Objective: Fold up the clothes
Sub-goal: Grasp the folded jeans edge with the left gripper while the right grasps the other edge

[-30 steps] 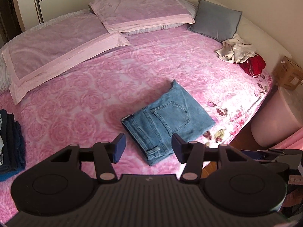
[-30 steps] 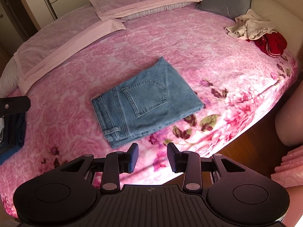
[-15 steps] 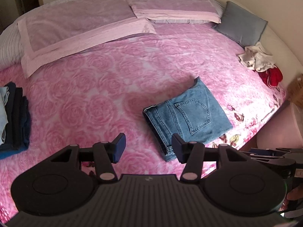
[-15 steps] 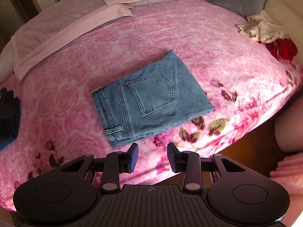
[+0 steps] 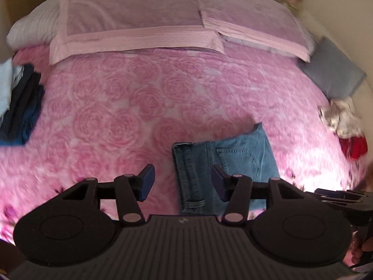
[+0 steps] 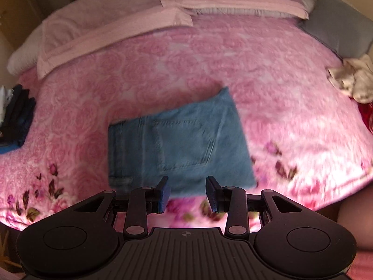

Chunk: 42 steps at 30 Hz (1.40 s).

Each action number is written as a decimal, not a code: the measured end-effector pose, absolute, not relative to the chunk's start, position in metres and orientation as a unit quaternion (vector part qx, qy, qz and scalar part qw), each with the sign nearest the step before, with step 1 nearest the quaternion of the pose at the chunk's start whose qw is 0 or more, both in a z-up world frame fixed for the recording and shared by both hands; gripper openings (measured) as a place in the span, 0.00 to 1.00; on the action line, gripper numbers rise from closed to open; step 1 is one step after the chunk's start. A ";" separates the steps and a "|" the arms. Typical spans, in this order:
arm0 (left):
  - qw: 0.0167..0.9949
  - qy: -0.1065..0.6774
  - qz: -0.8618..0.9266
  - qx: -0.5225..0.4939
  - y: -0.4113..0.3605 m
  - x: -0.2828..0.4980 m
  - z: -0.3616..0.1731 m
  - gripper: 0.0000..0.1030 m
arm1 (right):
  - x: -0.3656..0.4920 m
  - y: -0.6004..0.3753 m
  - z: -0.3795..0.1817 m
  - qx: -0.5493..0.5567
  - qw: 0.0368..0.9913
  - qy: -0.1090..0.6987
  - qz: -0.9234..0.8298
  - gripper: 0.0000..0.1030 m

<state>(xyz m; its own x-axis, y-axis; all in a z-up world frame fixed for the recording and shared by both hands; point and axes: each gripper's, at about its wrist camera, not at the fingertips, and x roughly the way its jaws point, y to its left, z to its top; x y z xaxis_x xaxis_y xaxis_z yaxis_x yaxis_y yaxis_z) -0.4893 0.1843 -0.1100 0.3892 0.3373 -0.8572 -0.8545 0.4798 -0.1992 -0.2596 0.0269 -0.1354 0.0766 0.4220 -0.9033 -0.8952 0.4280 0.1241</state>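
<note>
Nearest, both grippers hang over the near edge of the bed with nothing between their fingers: the left gripper (image 5: 181,182) stands fairly wide, the right gripper (image 6: 187,194) narrower but still parted. Just beyond them the folded jeans (image 6: 179,144) lie flat on the pink rose blanket (image 6: 233,58), pocket up. Farther left sits a stack of dark folded clothes (image 5: 22,109); at the far right lie a crumpled white garment (image 6: 354,81) and a red one (image 5: 354,145), near a grey cushion (image 6: 335,23). Pink pillows (image 5: 132,21) line the far side.
</note>
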 end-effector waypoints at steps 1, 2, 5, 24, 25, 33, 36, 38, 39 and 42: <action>0.759 0.386 0.399 -0.339 0.181 -0.485 -0.114 0.48 | -0.244 0.023 -0.138 -0.235 0.688 0.486 0.485 0.36; 0.754 0.383 0.407 -0.346 0.179 -0.482 -0.119 0.48 | -0.229 0.019 -0.142 -0.226 0.684 0.487 0.494 0.36; 0.737 0.372 0.425 -0.371 0.166 -0.477 -0.134 0.48 | -0.184 0.007 -0.157 -0.193 0.665 0.507 0.514 0.37; 0.711 0.294 0.404 -0.495 0.171 -0.532 -0.291 0.51 | -0.067 0.010 -0.328 -0.093 0.613 0.615 0.487 0.72; 0.715 0.285 0.395 -0.502 0.174 -0.534 -0.297 0.51 | -0.063 0.012 -0.334 -0.089 0.614 0.615 0.487 0.72; 0.728 0.225 0.313 -0.568 0.198 -0.534 -0.355 0.55 | -0.049 0.019 -0.370 -0.020 0.604 0.633 0.483 0.72; 0.715 0.209 0.295 -0.598 0.211 -0.529 -0.379 0.59 | -0.046 0.021 -0.372 0.004 0.604 0.641 0.474 0.73; 0.700 0.207 0.284 -0.622 0.220 -0.526 -0.395 0.60 | -0.044 0.025 -0.373 0.013 0.604 0.646 0.467 0.74; 0.695 0.206 0.277 -0.631 0.224 -0.524 -0.402 0.61 | -0.044 0.028 -0.372 0.013 0.604 0.648 0.465 0.74; 0.687 0.200 0.256 -0.650 0.233 -0.519 -0.416 0.62 | -0.046 0.038 -0.372 0.007 0.598 0.647 0.473 0.74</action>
<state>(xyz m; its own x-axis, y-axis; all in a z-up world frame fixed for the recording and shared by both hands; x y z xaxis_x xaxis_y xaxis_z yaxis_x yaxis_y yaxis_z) -0.5195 0.2334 -0.4156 0.7889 0.0927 -0.6075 -0.6117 0.0230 -0.7908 -0.0459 0.0381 -0.3720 -0.2844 0.5746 -0.7674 -0.5567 0.5527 0.6202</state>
